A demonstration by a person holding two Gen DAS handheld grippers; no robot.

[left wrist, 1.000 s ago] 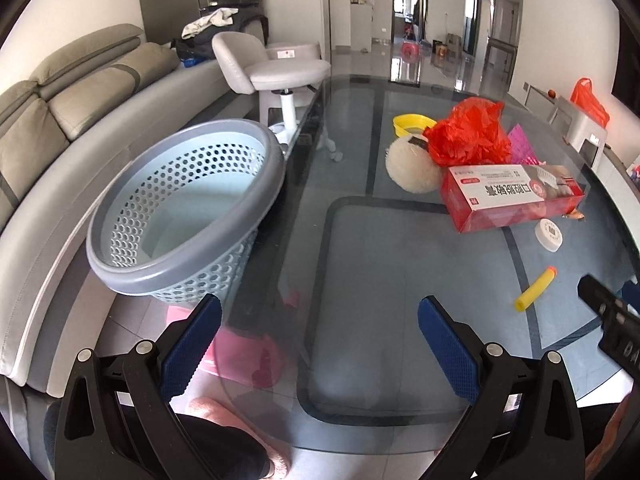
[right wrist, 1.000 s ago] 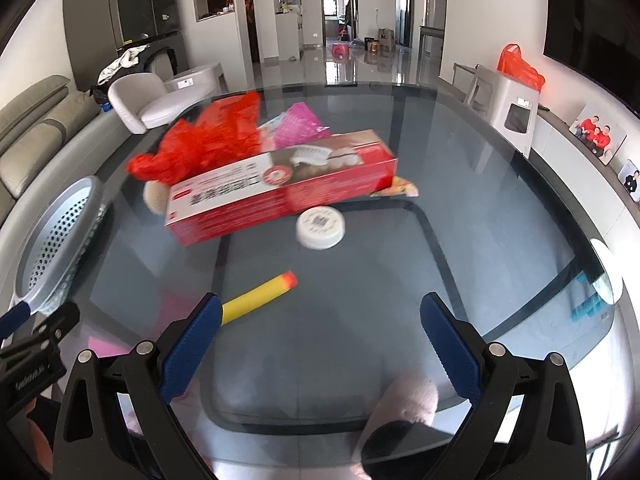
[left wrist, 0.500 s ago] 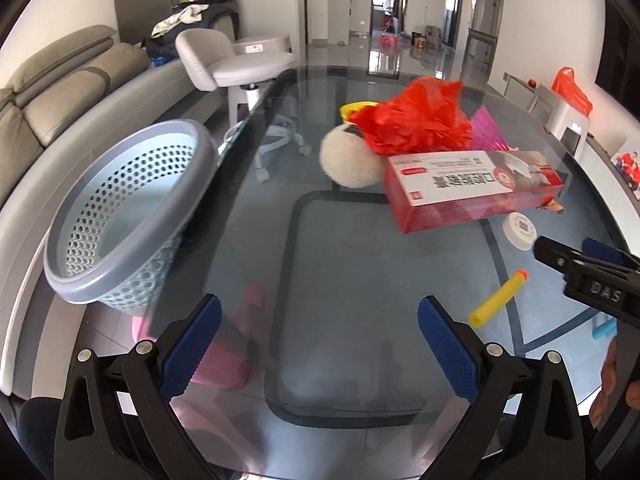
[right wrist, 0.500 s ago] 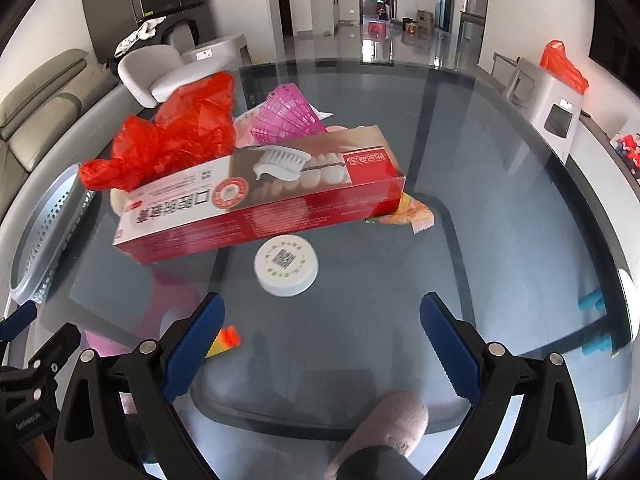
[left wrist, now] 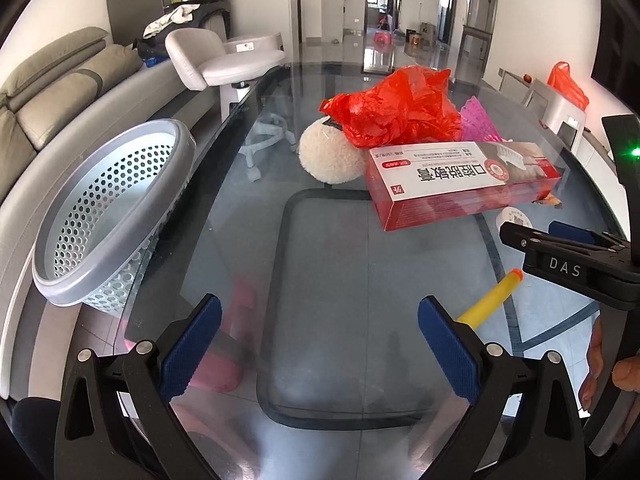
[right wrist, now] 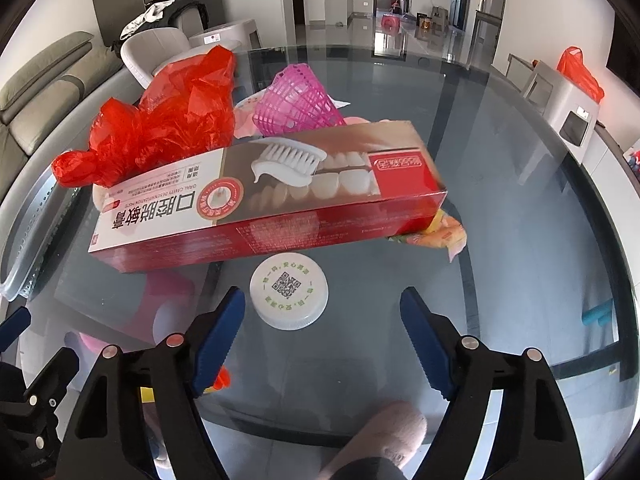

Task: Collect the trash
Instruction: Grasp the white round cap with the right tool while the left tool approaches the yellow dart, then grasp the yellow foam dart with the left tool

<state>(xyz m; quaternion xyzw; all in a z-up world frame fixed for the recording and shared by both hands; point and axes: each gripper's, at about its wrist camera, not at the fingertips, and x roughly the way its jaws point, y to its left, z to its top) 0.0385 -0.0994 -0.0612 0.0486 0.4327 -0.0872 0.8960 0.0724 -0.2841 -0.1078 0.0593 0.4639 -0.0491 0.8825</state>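
Observation:
On the glass table (right wrist: pixel 500 240) lies a white round lid (right wrist: pixel 289 294) with a QR code, just ahead of my right gripper (right wrist: pixel 320 332) and in line with the gap between its blue pads. The jaws are closing, and neither pad touches the lid. Behind the lid lie a red toothpaste box (right wrist: pixel 272 200), a crumpled red plastic bag (right wrist: pixel 160 120), a pink mesh cup (right wrist: pixel 296 104) and a yellow wrapper (right wrist: pixel 444 234). A yellow foam dart (left wrist: pixel 490 298) lies by the right gripper (left wrist: pixel 568 264). My left gripper (left wrist: pixel 320 344) hangs open and empty over bare glass. The grey perforated basket (left wrist: pixel 112 216) tilts at the table's left edge.
A white fluffy ball (left wrist: pixel 328 156) rests beside the red bag. A beige sofa (left wrist: pixel 60 88) and a white swivel chair (left wrist: pixel 224 64) stand left of the table. A slippered foot (right wrist: pixel 384 432) shows under the glass. A white appliance (right wrist: pixel 568 104) stands on the right.
My right gripper has moved forward and down to the white lid, and its jaws have narrowed. The left gripper shifted right, so the basket slid left in its view.

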